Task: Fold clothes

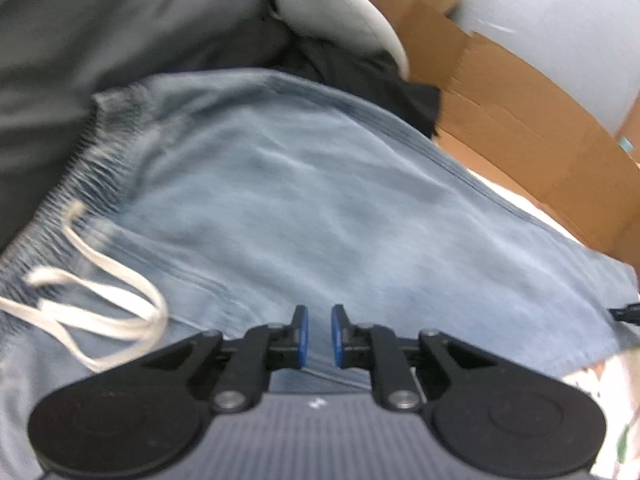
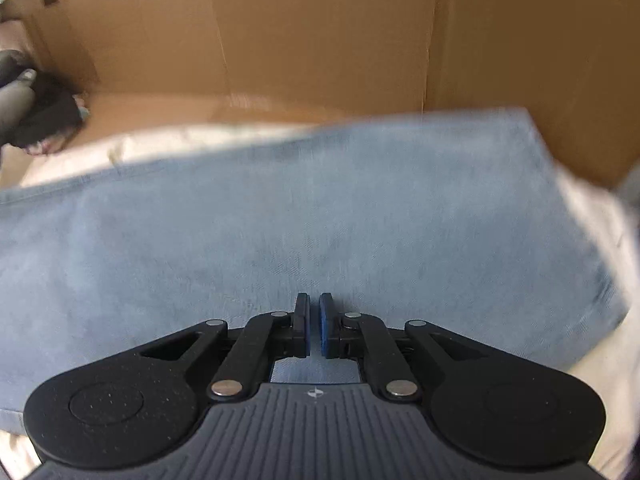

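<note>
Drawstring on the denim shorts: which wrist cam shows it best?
The left wrist view. The white drawstring lies looped on the gathered waistband of the shorts, at lower left. The right wrist view shows only plain blue cloth in front of a cardboard box, no drawstring or waistband.

The jeans [image 2: 320,220] lie flat and low, open above. Far behind them a cardboard wall [image 2: 320,32] blocks passage. At far left, piled dark clothes [image 1: 100,20] crowd the waistband; the drawstring [image 1: 100,300] lies loose near left.
</note>
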